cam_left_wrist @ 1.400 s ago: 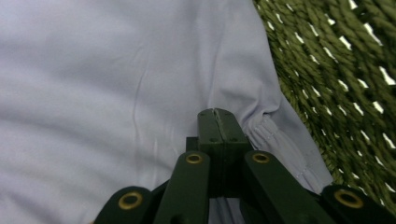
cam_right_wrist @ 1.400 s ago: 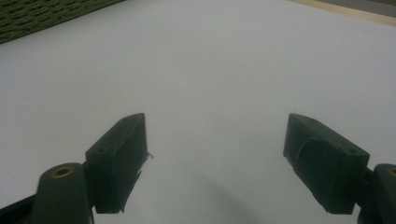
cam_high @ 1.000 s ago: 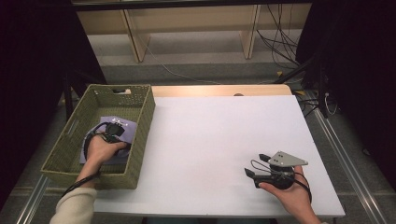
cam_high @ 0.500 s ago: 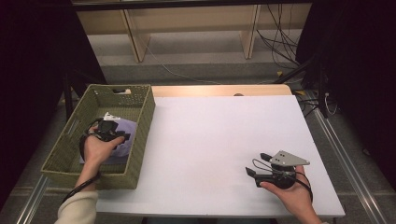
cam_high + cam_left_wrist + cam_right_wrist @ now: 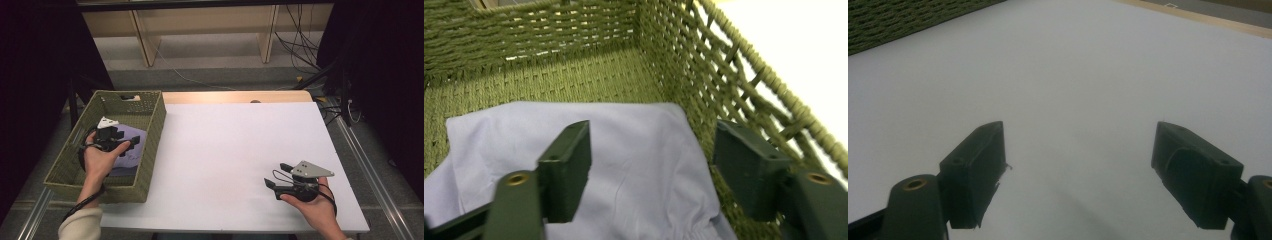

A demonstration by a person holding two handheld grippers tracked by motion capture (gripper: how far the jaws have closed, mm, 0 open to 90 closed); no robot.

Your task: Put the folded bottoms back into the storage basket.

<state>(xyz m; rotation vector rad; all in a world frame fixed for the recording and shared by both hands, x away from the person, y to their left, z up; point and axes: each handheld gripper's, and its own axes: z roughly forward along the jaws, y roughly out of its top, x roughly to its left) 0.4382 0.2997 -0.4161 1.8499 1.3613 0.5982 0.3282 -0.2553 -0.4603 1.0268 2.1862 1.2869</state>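
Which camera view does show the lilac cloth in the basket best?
The left gripper view: the lilac cloth lies large and unobstructed on the basket floor. In the high view it is small, partly behind the left gripper.

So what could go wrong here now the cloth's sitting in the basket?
The left gripper has just been opening above the lavender cloth; its jaws stand apart, but a fold could catch on a pad and lift out. Its right jaw sits close to the woven basket wall and might snag there. The right gripper rests open on the white table.
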